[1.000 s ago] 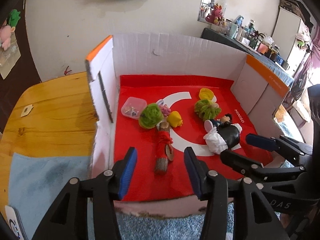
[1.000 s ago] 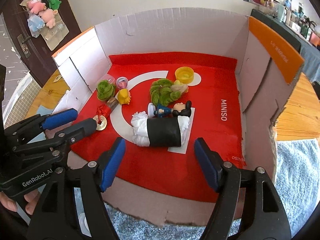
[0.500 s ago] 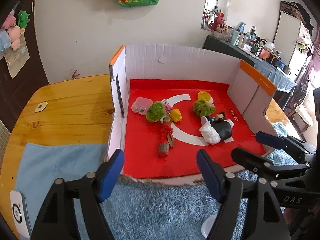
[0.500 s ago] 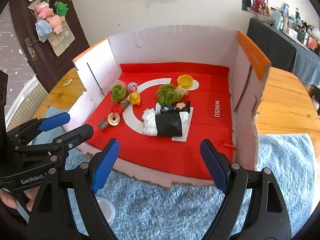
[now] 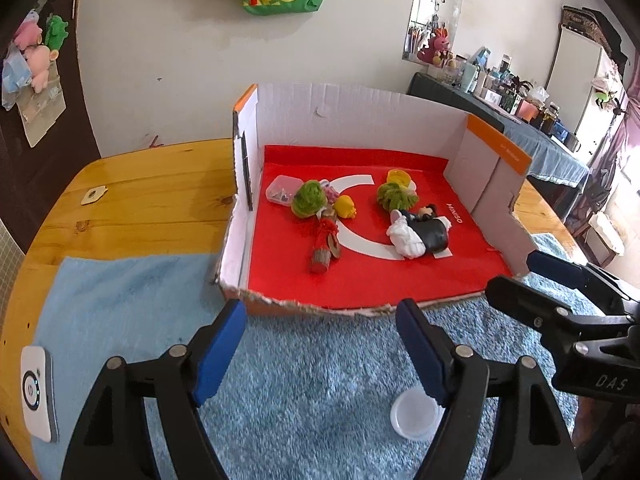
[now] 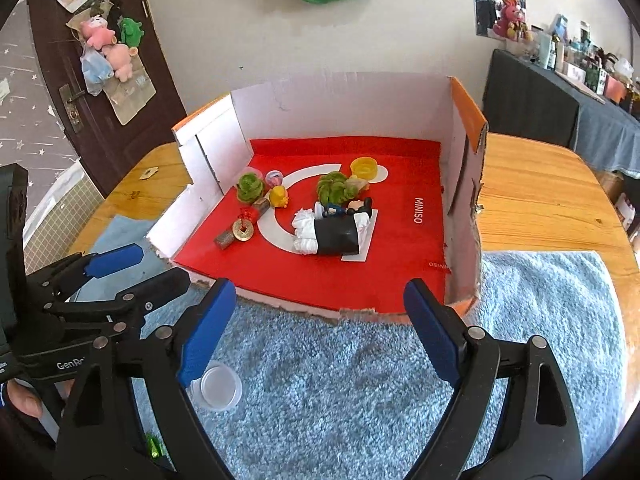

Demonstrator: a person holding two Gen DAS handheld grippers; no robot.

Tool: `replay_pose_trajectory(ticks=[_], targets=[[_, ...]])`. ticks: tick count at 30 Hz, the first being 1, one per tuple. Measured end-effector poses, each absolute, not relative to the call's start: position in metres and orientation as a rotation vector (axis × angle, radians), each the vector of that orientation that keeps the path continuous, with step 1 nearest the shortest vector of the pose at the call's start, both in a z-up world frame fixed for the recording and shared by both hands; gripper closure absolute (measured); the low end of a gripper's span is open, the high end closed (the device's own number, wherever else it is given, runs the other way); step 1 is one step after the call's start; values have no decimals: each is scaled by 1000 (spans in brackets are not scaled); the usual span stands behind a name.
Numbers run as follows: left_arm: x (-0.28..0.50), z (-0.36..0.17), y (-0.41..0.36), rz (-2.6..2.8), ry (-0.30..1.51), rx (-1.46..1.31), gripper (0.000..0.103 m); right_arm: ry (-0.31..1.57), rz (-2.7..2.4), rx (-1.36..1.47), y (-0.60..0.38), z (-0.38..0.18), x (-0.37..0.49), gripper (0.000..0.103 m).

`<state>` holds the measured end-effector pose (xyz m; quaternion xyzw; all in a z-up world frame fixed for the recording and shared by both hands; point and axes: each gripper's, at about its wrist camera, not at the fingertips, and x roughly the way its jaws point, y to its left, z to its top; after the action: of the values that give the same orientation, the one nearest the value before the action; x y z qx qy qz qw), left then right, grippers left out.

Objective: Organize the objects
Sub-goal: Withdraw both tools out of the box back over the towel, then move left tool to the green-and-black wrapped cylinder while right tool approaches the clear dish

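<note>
Both grippers held over the blue rug, short of the box.

The left gripper point(image 5: 320, 344) is spread wide with nothing between its pads; the right gripper point(image 6: 320, 326) is opening, also empty. Ahead of both, inside the cardboard box point(image 6: 336, 100), a black-and-white figurine point(image 6: 334, 232), green pompoms point(image 5: 307, 199) and a yellow toy point(image 5: 346, 207) are seen on the red liner. A clear cup point(image 5: 416, 414) is seen beneath the left gripper's right finger.

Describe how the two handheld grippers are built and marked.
Both are black plastic clamp frames with silver rivets and blue pads. The left gripper shows white lettering "GenRo…" in the right wrist view; the right gripper shows "DAS" in the left wrist view. No cables visible.
</note>
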<state>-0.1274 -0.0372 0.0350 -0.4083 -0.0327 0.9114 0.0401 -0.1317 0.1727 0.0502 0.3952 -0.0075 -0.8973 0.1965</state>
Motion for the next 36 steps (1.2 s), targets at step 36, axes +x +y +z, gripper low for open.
replay_pose_trajectory(ticks=[36], targets=[[18, 11, -6, 2648, -4, -1265, 22, 158, -2292, 1168, 132, 3, -72, 16]])
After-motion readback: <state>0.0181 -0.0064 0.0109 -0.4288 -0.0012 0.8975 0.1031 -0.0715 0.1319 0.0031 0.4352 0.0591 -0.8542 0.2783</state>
